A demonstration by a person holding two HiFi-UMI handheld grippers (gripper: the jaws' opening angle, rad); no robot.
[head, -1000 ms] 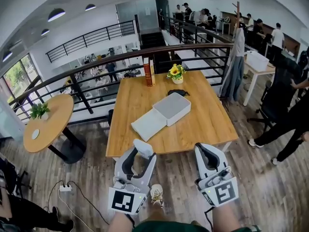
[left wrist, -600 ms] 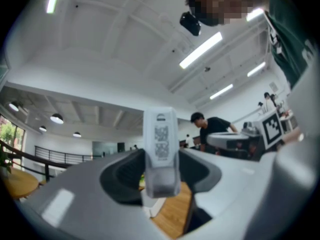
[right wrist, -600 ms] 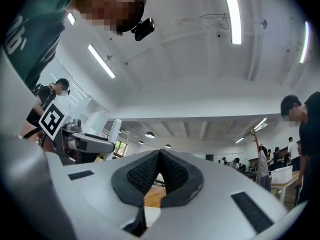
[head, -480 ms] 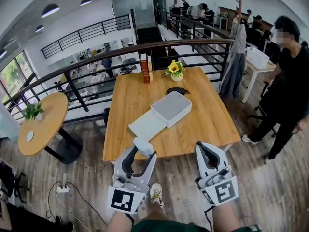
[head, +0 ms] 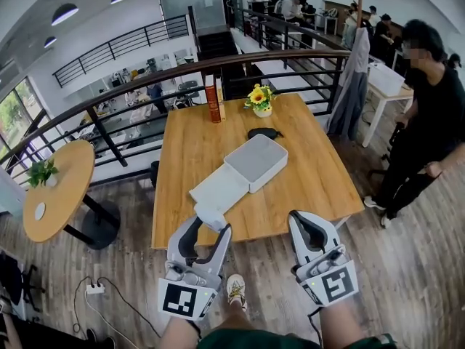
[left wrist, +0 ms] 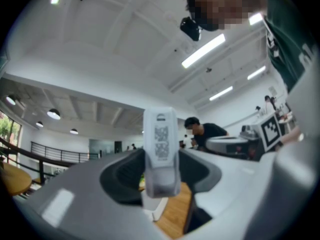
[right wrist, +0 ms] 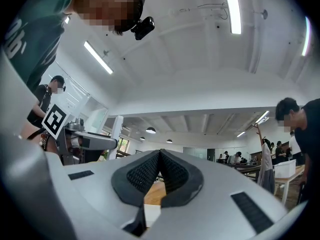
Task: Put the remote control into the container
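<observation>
Sunflower pot (head: 261, 105) beside upright books (head: 212, 102) (far edge of the wooden table (head: 182, 162))

The remote control (left wrist: 160, 151) has its lower end buried between the jaws of the left gripper (head: 206, 228), and its label is too blurred to read. Beyond the container (head: 256, 158), a small dark thing (head: 263, 133) is too small to name.

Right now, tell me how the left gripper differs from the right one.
The left gripper clamps the remote; the right gripper holds nothing. The left gripper's jaws stand apart on the remote, while the right gripper's jaws meet at their tips. Both hover by the table's near edge, short of the container.
</observation>
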